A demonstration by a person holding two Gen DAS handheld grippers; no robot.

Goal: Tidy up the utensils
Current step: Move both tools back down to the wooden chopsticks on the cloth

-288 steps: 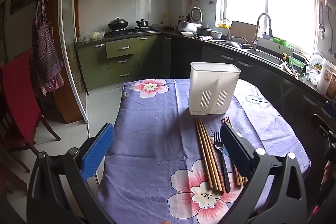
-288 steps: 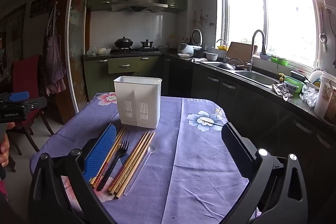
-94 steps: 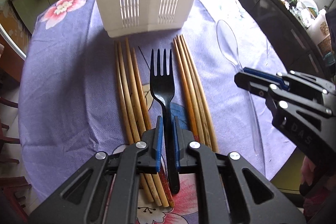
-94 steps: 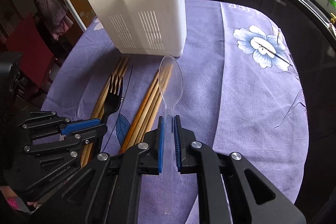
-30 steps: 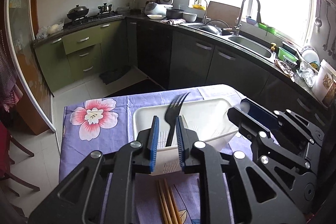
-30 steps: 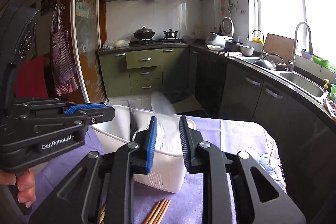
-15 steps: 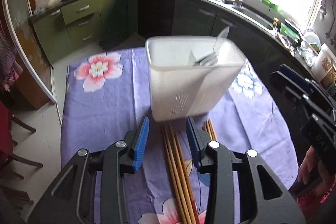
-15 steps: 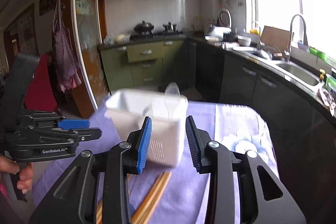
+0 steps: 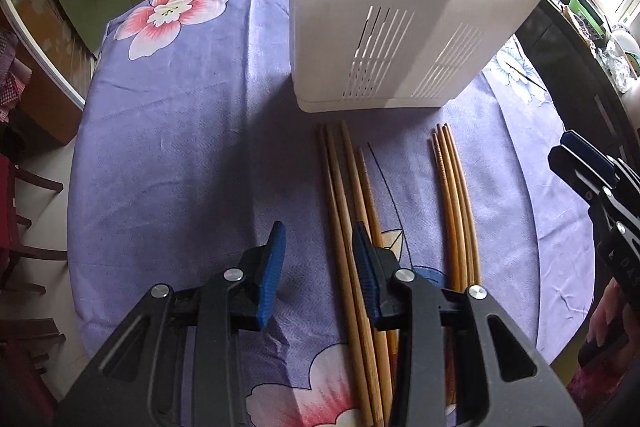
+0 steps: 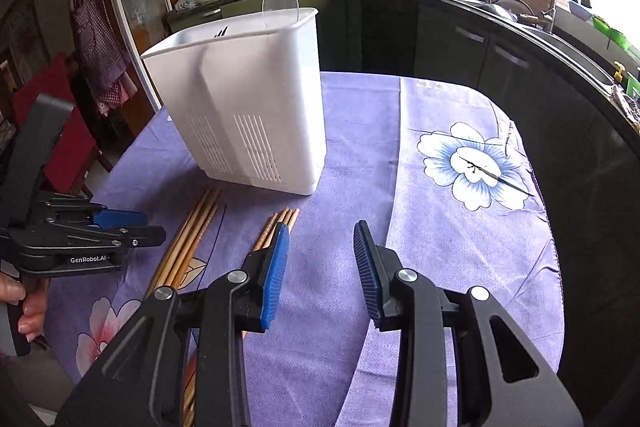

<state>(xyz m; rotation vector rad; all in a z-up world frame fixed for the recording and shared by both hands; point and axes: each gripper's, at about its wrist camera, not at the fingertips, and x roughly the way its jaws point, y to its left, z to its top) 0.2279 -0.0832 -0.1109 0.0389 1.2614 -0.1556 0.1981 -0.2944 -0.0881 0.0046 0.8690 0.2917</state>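
Left gripper (image 9: 318, 269) part-open, empty, above left chopstick bundle (image 9: 346, 223). Right gripper (image 10: 320, 269) part-open, empty. Clear spoon (image 10: 280, 1) & fork tips (image 10: 221, 32) stood in white holder (image 10: 248, 107). Read "GenRobot.AI" on left gripper, right-cam view.

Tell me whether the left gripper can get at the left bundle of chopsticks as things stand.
Probably yes. The left gripper is open and its gap lies right over the left chopsticks, which lie bare on the cloth; nothing covers them.

Left claw (image 9: 318, 263) and right claw (image 10: 320, 263) agape, empty
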